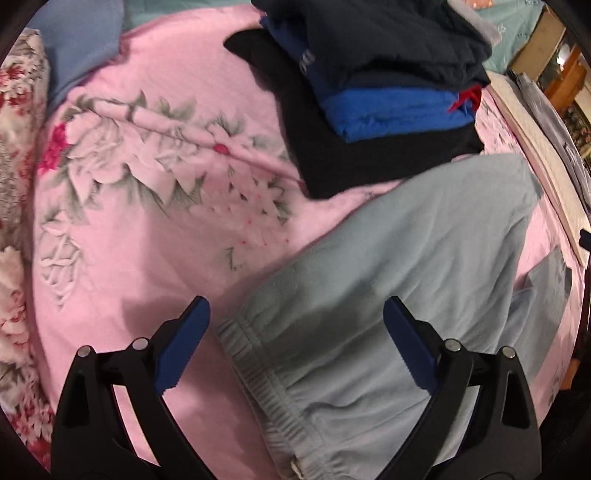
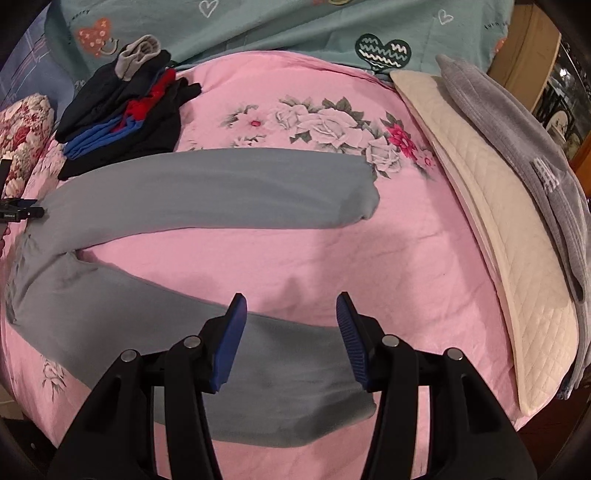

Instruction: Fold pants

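Light grey-blue pants (image 2: 207, 188) lie spread on a pink floral bedspread (image 2: 332, 243), legs apart in a V. The far leg runs across the middle of the right wrist view; the near leg (image 2: 280, 376) ends under my right gripper (image 2: 291, 306), which hovers open above its cuff end. In the left wrist view the elastic waistband (image 1: 258, 376) of the pants (image 1: 406, 258) lies below my left gripper (image 1: 295, 310), open wide over it. Neither gripper holds fabric.
A stack of folded dark, blue and red clothes (image 1: 380, 74) (image 2: 122, 114) sits beside the waist end. A cream quilted pad (image 2: 491, 229) with a grey garment (image 2: 524, 147) on it lies along the right bed edge. A teal blanket (image 2: 295, 26) is at the back.
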Action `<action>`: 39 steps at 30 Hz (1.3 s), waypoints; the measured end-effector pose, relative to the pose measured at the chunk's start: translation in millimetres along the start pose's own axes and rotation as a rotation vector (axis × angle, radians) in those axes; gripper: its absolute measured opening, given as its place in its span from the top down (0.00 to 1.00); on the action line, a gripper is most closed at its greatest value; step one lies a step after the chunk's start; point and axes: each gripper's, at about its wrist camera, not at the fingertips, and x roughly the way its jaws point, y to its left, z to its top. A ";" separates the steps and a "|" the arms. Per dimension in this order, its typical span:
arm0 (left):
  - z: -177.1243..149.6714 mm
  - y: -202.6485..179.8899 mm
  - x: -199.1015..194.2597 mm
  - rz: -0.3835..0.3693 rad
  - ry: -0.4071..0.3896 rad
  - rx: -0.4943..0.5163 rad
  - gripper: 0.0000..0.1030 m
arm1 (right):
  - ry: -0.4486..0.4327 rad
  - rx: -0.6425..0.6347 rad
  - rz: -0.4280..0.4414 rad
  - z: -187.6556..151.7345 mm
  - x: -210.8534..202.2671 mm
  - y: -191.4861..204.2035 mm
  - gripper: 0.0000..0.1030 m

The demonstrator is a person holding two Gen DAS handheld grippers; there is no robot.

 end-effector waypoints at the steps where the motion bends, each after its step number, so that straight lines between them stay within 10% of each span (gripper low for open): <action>1: -1.8 0.1 1.5 -0.002 -0.014 0.009 0.06 | -0.008 -0.024 0.009 4.8 -1.9 10.5 0.50; 5: -9.5 7.5 -2.1 -0.043 -0.106 -0.022 0.18 | -0.038 -0.121 0.072 35.4 -0.3 58.7 0.50; 8: -18.6 17.7 -6.0 -0.092 -0.140 -0.035 0.85 | -0.055 -0.242 0.154 61.9 4.8 107.6 0.50; 17: -38.2 12.2 -18.2 -0.131 -0.229 -0.005 0.89 | -0.079 -0.743 0.283 144.6 58.2 263.5 0.48; 32: -42.3 26.4 -18.0 -0.182 -0.253 -0.046 0.94 | 0.084 -1.048 0.315 158.8 140.5 339.9 0.48; 38: -44.0 26.5 -18.6 -0.182 -0.256 -0.045 0.95 | 0.153 -1.079 0.326 144.5 145.6 338.7 0.67; 39: -44.3 26.5 -18.4 -0.183 -0.256 -0.046 0.95 | 0.157 -1.068 0.336 144.0 146.6 338.4 0.84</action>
